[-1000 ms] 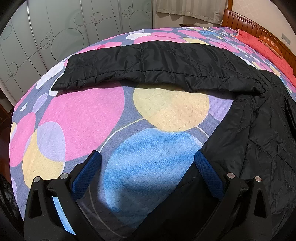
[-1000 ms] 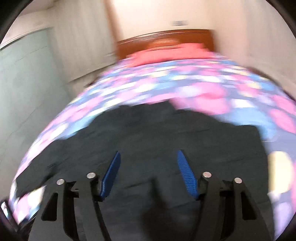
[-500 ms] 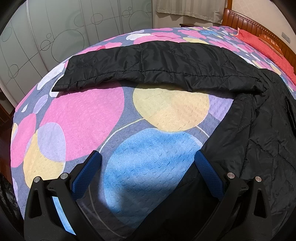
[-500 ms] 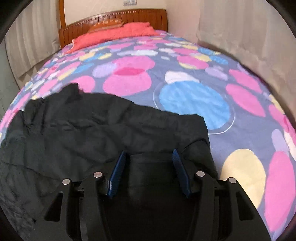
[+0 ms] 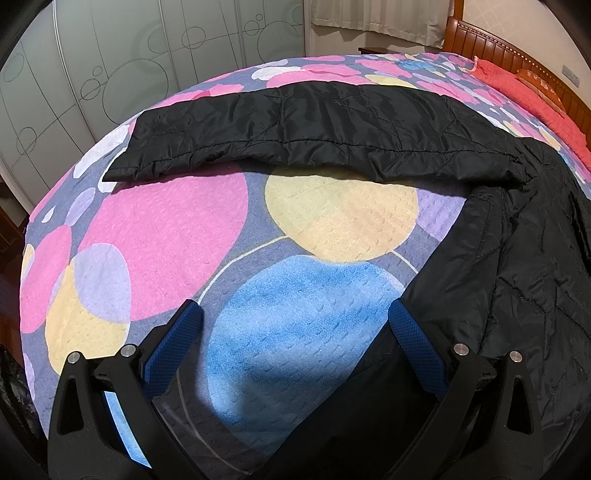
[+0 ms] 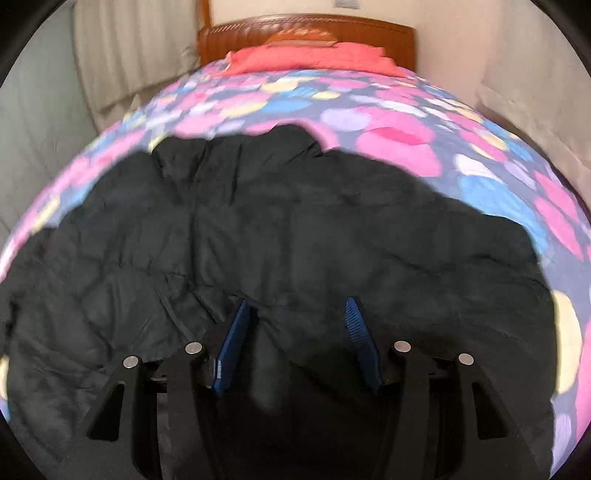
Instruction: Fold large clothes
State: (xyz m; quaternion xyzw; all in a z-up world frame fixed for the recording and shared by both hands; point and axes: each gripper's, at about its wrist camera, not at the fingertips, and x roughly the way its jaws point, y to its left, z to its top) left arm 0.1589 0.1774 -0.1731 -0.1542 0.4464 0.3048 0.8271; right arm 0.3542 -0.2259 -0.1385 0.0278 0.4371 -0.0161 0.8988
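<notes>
A large black quilted jacket lies spread on the bed. In the left wrist view its sleeve (image 5: 314, 129) stretches across the far side and its body (image 5: 517, 266) fills the right. My left gripper (image 5: 295, 317) is open and empty over the bedspread, its right finger at the jacket's hem. In the right wrist view the jacket (image 6: 277, 240) fills the middle. My right gripper (image 6: 295, 310) is open above the jacket's near edge, holding nothing.
The bedspread (image 5: 166, 229) has pink, yellow and blue circles. A wooden headboard (image 6: 306, 26) and red pillows (image 6: 306, 55) are at the far end. Frosted wardrobe doors (image 5: 110, 66) stand past the bed's left side, curtains (image 6: 535, 110) on the right.
The left gripper and jacket have not moved. The right gripper has swung back to the left, facing the headboard over the jacket, its jaws somewhat narrower than a second ago.
</notes>
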